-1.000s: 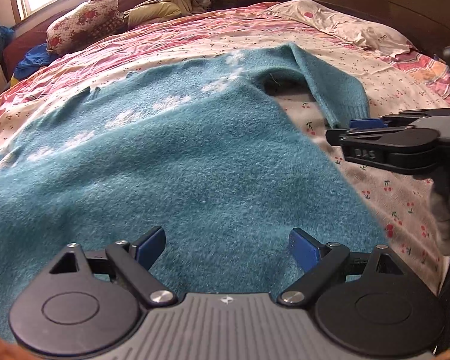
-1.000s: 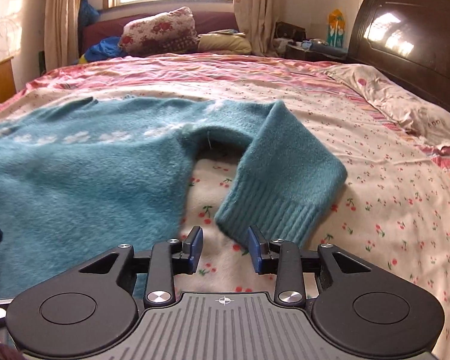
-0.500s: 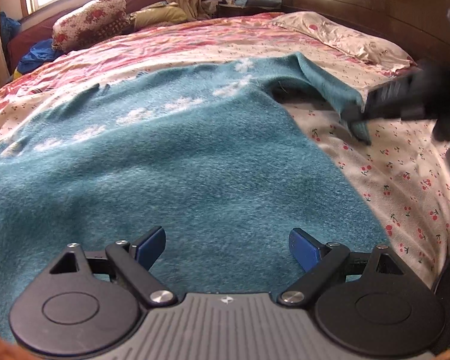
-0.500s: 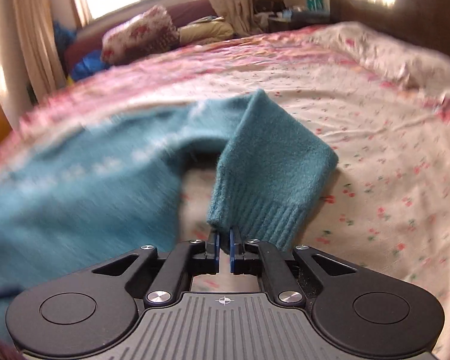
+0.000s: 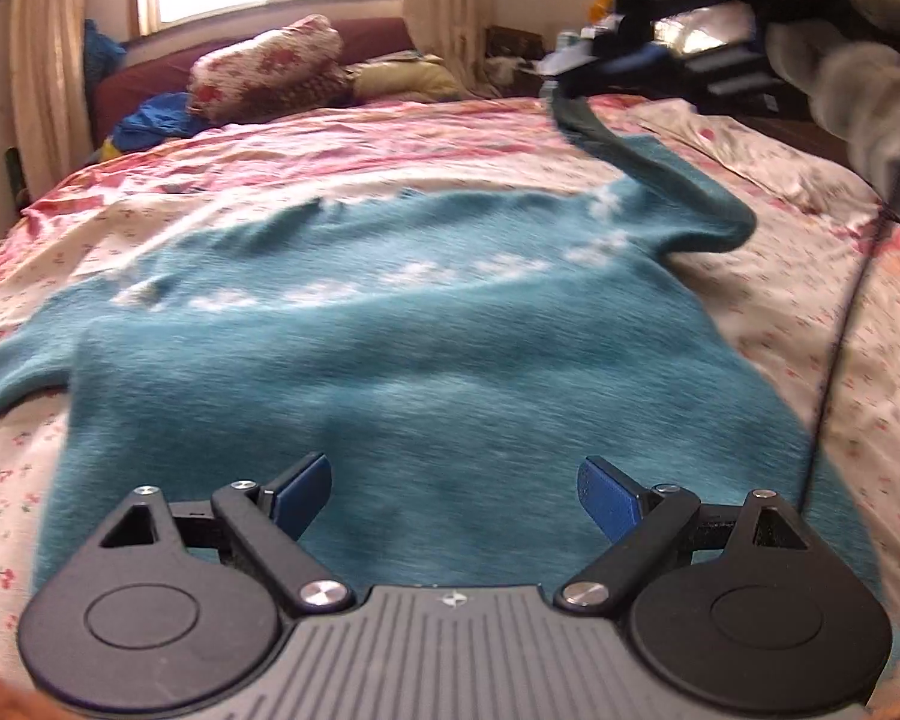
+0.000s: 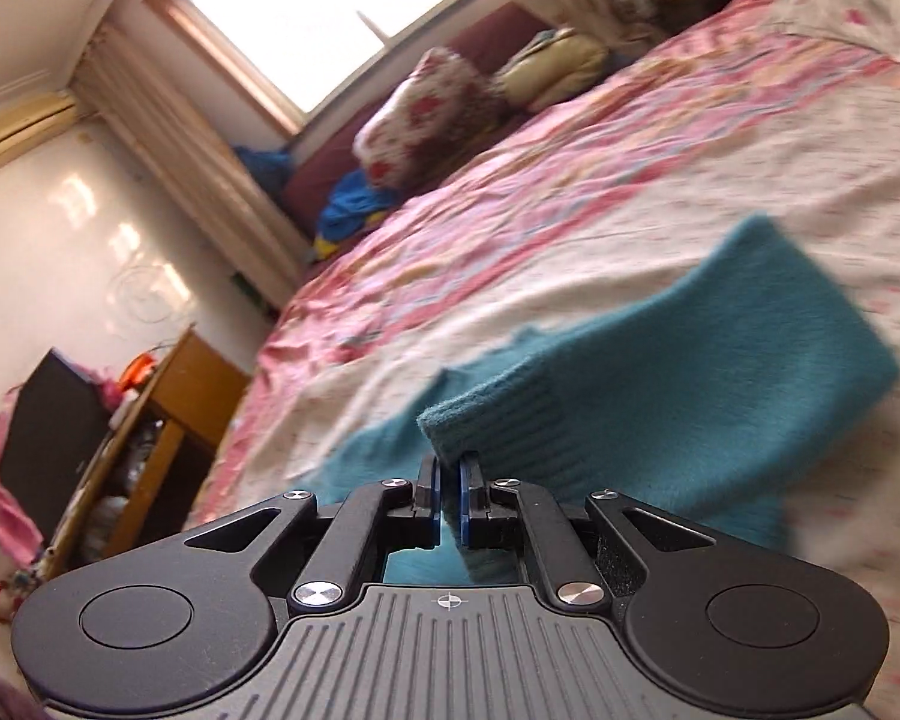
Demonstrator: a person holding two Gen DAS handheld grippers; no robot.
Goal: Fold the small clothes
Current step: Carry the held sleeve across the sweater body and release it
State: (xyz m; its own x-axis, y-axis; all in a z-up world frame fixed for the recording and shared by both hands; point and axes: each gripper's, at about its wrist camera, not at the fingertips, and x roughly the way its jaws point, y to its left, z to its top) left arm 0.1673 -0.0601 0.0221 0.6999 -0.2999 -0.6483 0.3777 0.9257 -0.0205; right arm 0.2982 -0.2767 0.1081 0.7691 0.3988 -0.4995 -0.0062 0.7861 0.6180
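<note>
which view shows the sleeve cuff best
The right wrist view: the ribbed sleeve cuff fills the foreground, pinched in the right gripper. The left wrist view shows only the sleeve rising from the sweater, its cuff dark and blurred.

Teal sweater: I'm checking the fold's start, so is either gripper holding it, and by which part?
The right gripper is shut on the teal sweater at its ribbed sleeve cuff. The left gripper is open, holding nothing.

Fuzzy knit sweater (image 5: 426,372) on matt cotton bedsheet (image 5: 810,300).
</note>
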